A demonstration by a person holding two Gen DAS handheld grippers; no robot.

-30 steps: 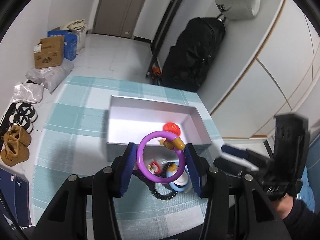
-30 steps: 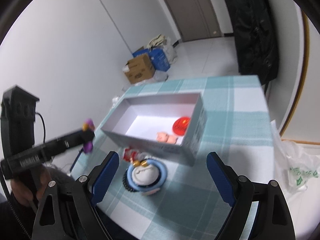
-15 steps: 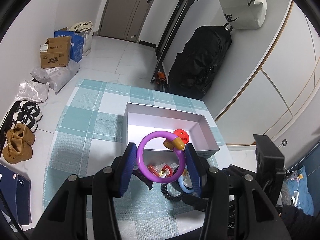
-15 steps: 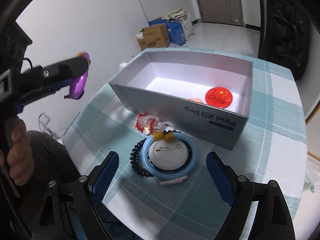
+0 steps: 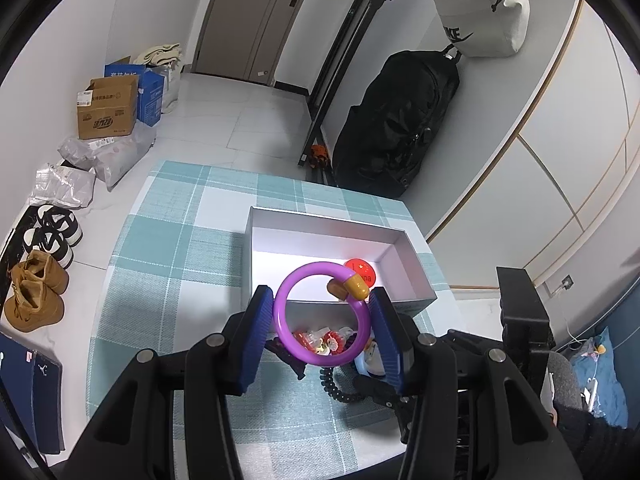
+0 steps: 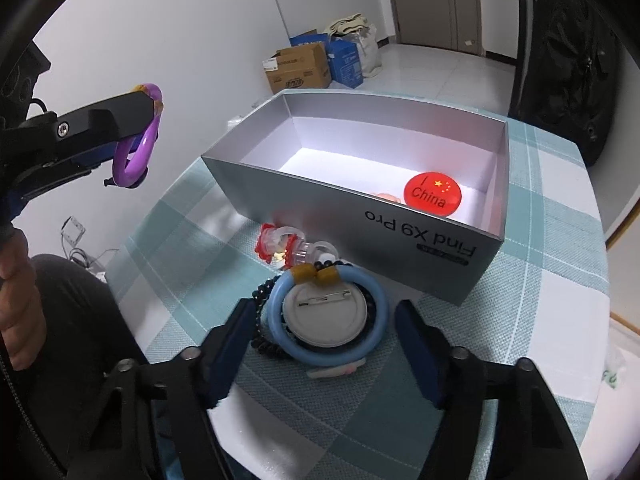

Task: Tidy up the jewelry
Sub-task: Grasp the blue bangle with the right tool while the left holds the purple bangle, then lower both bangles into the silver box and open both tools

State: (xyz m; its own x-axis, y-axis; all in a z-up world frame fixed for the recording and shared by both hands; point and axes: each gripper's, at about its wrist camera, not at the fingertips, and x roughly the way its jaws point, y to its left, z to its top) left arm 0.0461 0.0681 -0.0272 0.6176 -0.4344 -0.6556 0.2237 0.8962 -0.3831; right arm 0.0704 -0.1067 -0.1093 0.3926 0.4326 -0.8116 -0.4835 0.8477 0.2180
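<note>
White-walled room, pale tile floor, cardboard box (image 5: 107,109) + bags by the wall, shoes (image 5: 36,295) on the floor, black backpack (image 5: 394,128) against the cabinets. Teal/white checked cloth on the table (image 5: 176,248).

Grey open box (image 6: 360,216) on the table, "Find X9 Pro" printed on its near wall. Inside: red round badge (image 6: 432,195) reading "China", near the right end, plus a small pink item half hidden behind the near wall.

Left gripper (image 5: 323,322): jaws clenched on purple bangle (image 5: 320,316), pads pressing its left and right sides, ring held upright, amber bead at upper right. Held in the air above the near edge of the box, clear of the table. Same bangle visible at far left in right wrist view.

Right gripper (image 6: 324,342): jaws have just been closing, now bracketing blue bangle (image 6: 330,316). Small gap still visible on both sides, pads not pressing, so not gripping yet. Blue bangle lies flat on the cloth just in front of the box, two amber beads on its far side. White pin-back badge (image 6: 326,312) lies face down inside the ring. Black bead bracelet (image 6: 264,320) partly under it, sticking out left. Red/clear trinkets (image 6: 288,246) btwn bangle and box wall. Small pink/white piece (image 6: 336,370) at the bangle's near edge, can't tell what.

Person's hand (image 6: 16,300) at left edge.
</note>
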